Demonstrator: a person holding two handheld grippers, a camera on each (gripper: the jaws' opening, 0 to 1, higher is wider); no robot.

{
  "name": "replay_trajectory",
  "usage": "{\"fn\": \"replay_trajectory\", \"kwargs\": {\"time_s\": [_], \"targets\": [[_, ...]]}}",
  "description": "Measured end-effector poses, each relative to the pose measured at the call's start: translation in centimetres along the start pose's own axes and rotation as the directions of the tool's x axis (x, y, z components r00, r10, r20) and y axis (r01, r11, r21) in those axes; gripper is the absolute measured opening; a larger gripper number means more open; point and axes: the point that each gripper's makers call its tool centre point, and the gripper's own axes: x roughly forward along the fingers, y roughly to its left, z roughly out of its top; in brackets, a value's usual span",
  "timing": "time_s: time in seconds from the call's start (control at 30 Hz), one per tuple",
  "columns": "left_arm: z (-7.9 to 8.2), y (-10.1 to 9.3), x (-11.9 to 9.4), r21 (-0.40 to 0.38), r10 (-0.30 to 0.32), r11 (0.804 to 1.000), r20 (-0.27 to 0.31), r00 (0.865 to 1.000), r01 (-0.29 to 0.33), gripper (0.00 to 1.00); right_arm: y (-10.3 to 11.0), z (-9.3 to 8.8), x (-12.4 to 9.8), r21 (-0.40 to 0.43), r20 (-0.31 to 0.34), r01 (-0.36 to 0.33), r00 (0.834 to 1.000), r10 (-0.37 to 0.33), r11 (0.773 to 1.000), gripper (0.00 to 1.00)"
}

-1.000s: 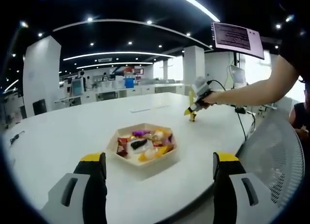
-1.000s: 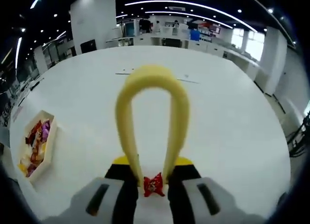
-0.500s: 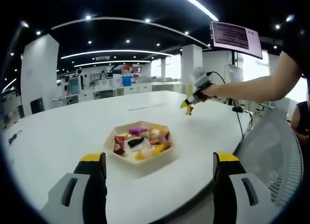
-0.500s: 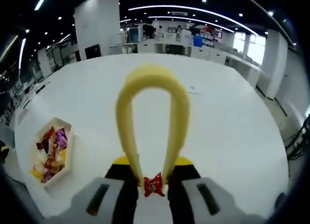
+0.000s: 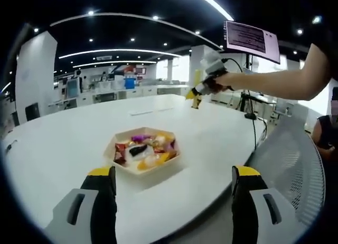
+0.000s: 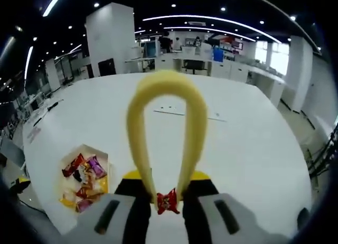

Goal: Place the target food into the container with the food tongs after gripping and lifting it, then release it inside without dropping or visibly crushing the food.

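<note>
While the right hand-held gripper (image 6: 168, 199) squeezes the yellow tongs (image 6: 166, 128) around a red candy (image 6: 167, 200) (carry step, I judge), it must next travel over the hexagonal container (image 5: 142, 151) near the desk (image 5: 63, 149) edge; the left hand-held gripper (image 5: 173, 204) stays spread.

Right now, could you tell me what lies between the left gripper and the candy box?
Only bare white table: the left gripper view shows nothing between the left gripper and the hexagonal candy box.
</note>
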Motion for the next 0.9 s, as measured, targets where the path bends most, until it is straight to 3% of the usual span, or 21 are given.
{"fn": "replay_trajectory", "kwargs": {"time_s": [0.5, 0.9], "targets": [[0.4, 0.1, -0.2, 0.002, 0.009, 1.000, 0.029, 1.000, -0.009, 0.86, 6.0, 1.6, -0.6, -0.043, 0.035, -0.064, 0.997, 0.066, 0.997, 0.21], [0.6, 0.2, -0.2, 0.002, 0.012, 1.000, 0.043, 0.999, -0.012, 0.86, 15.0, 2.6, 0.7, -0.083, 0.038, -0.210, 0.976, 0.213, 0.974, 0.21]]}}
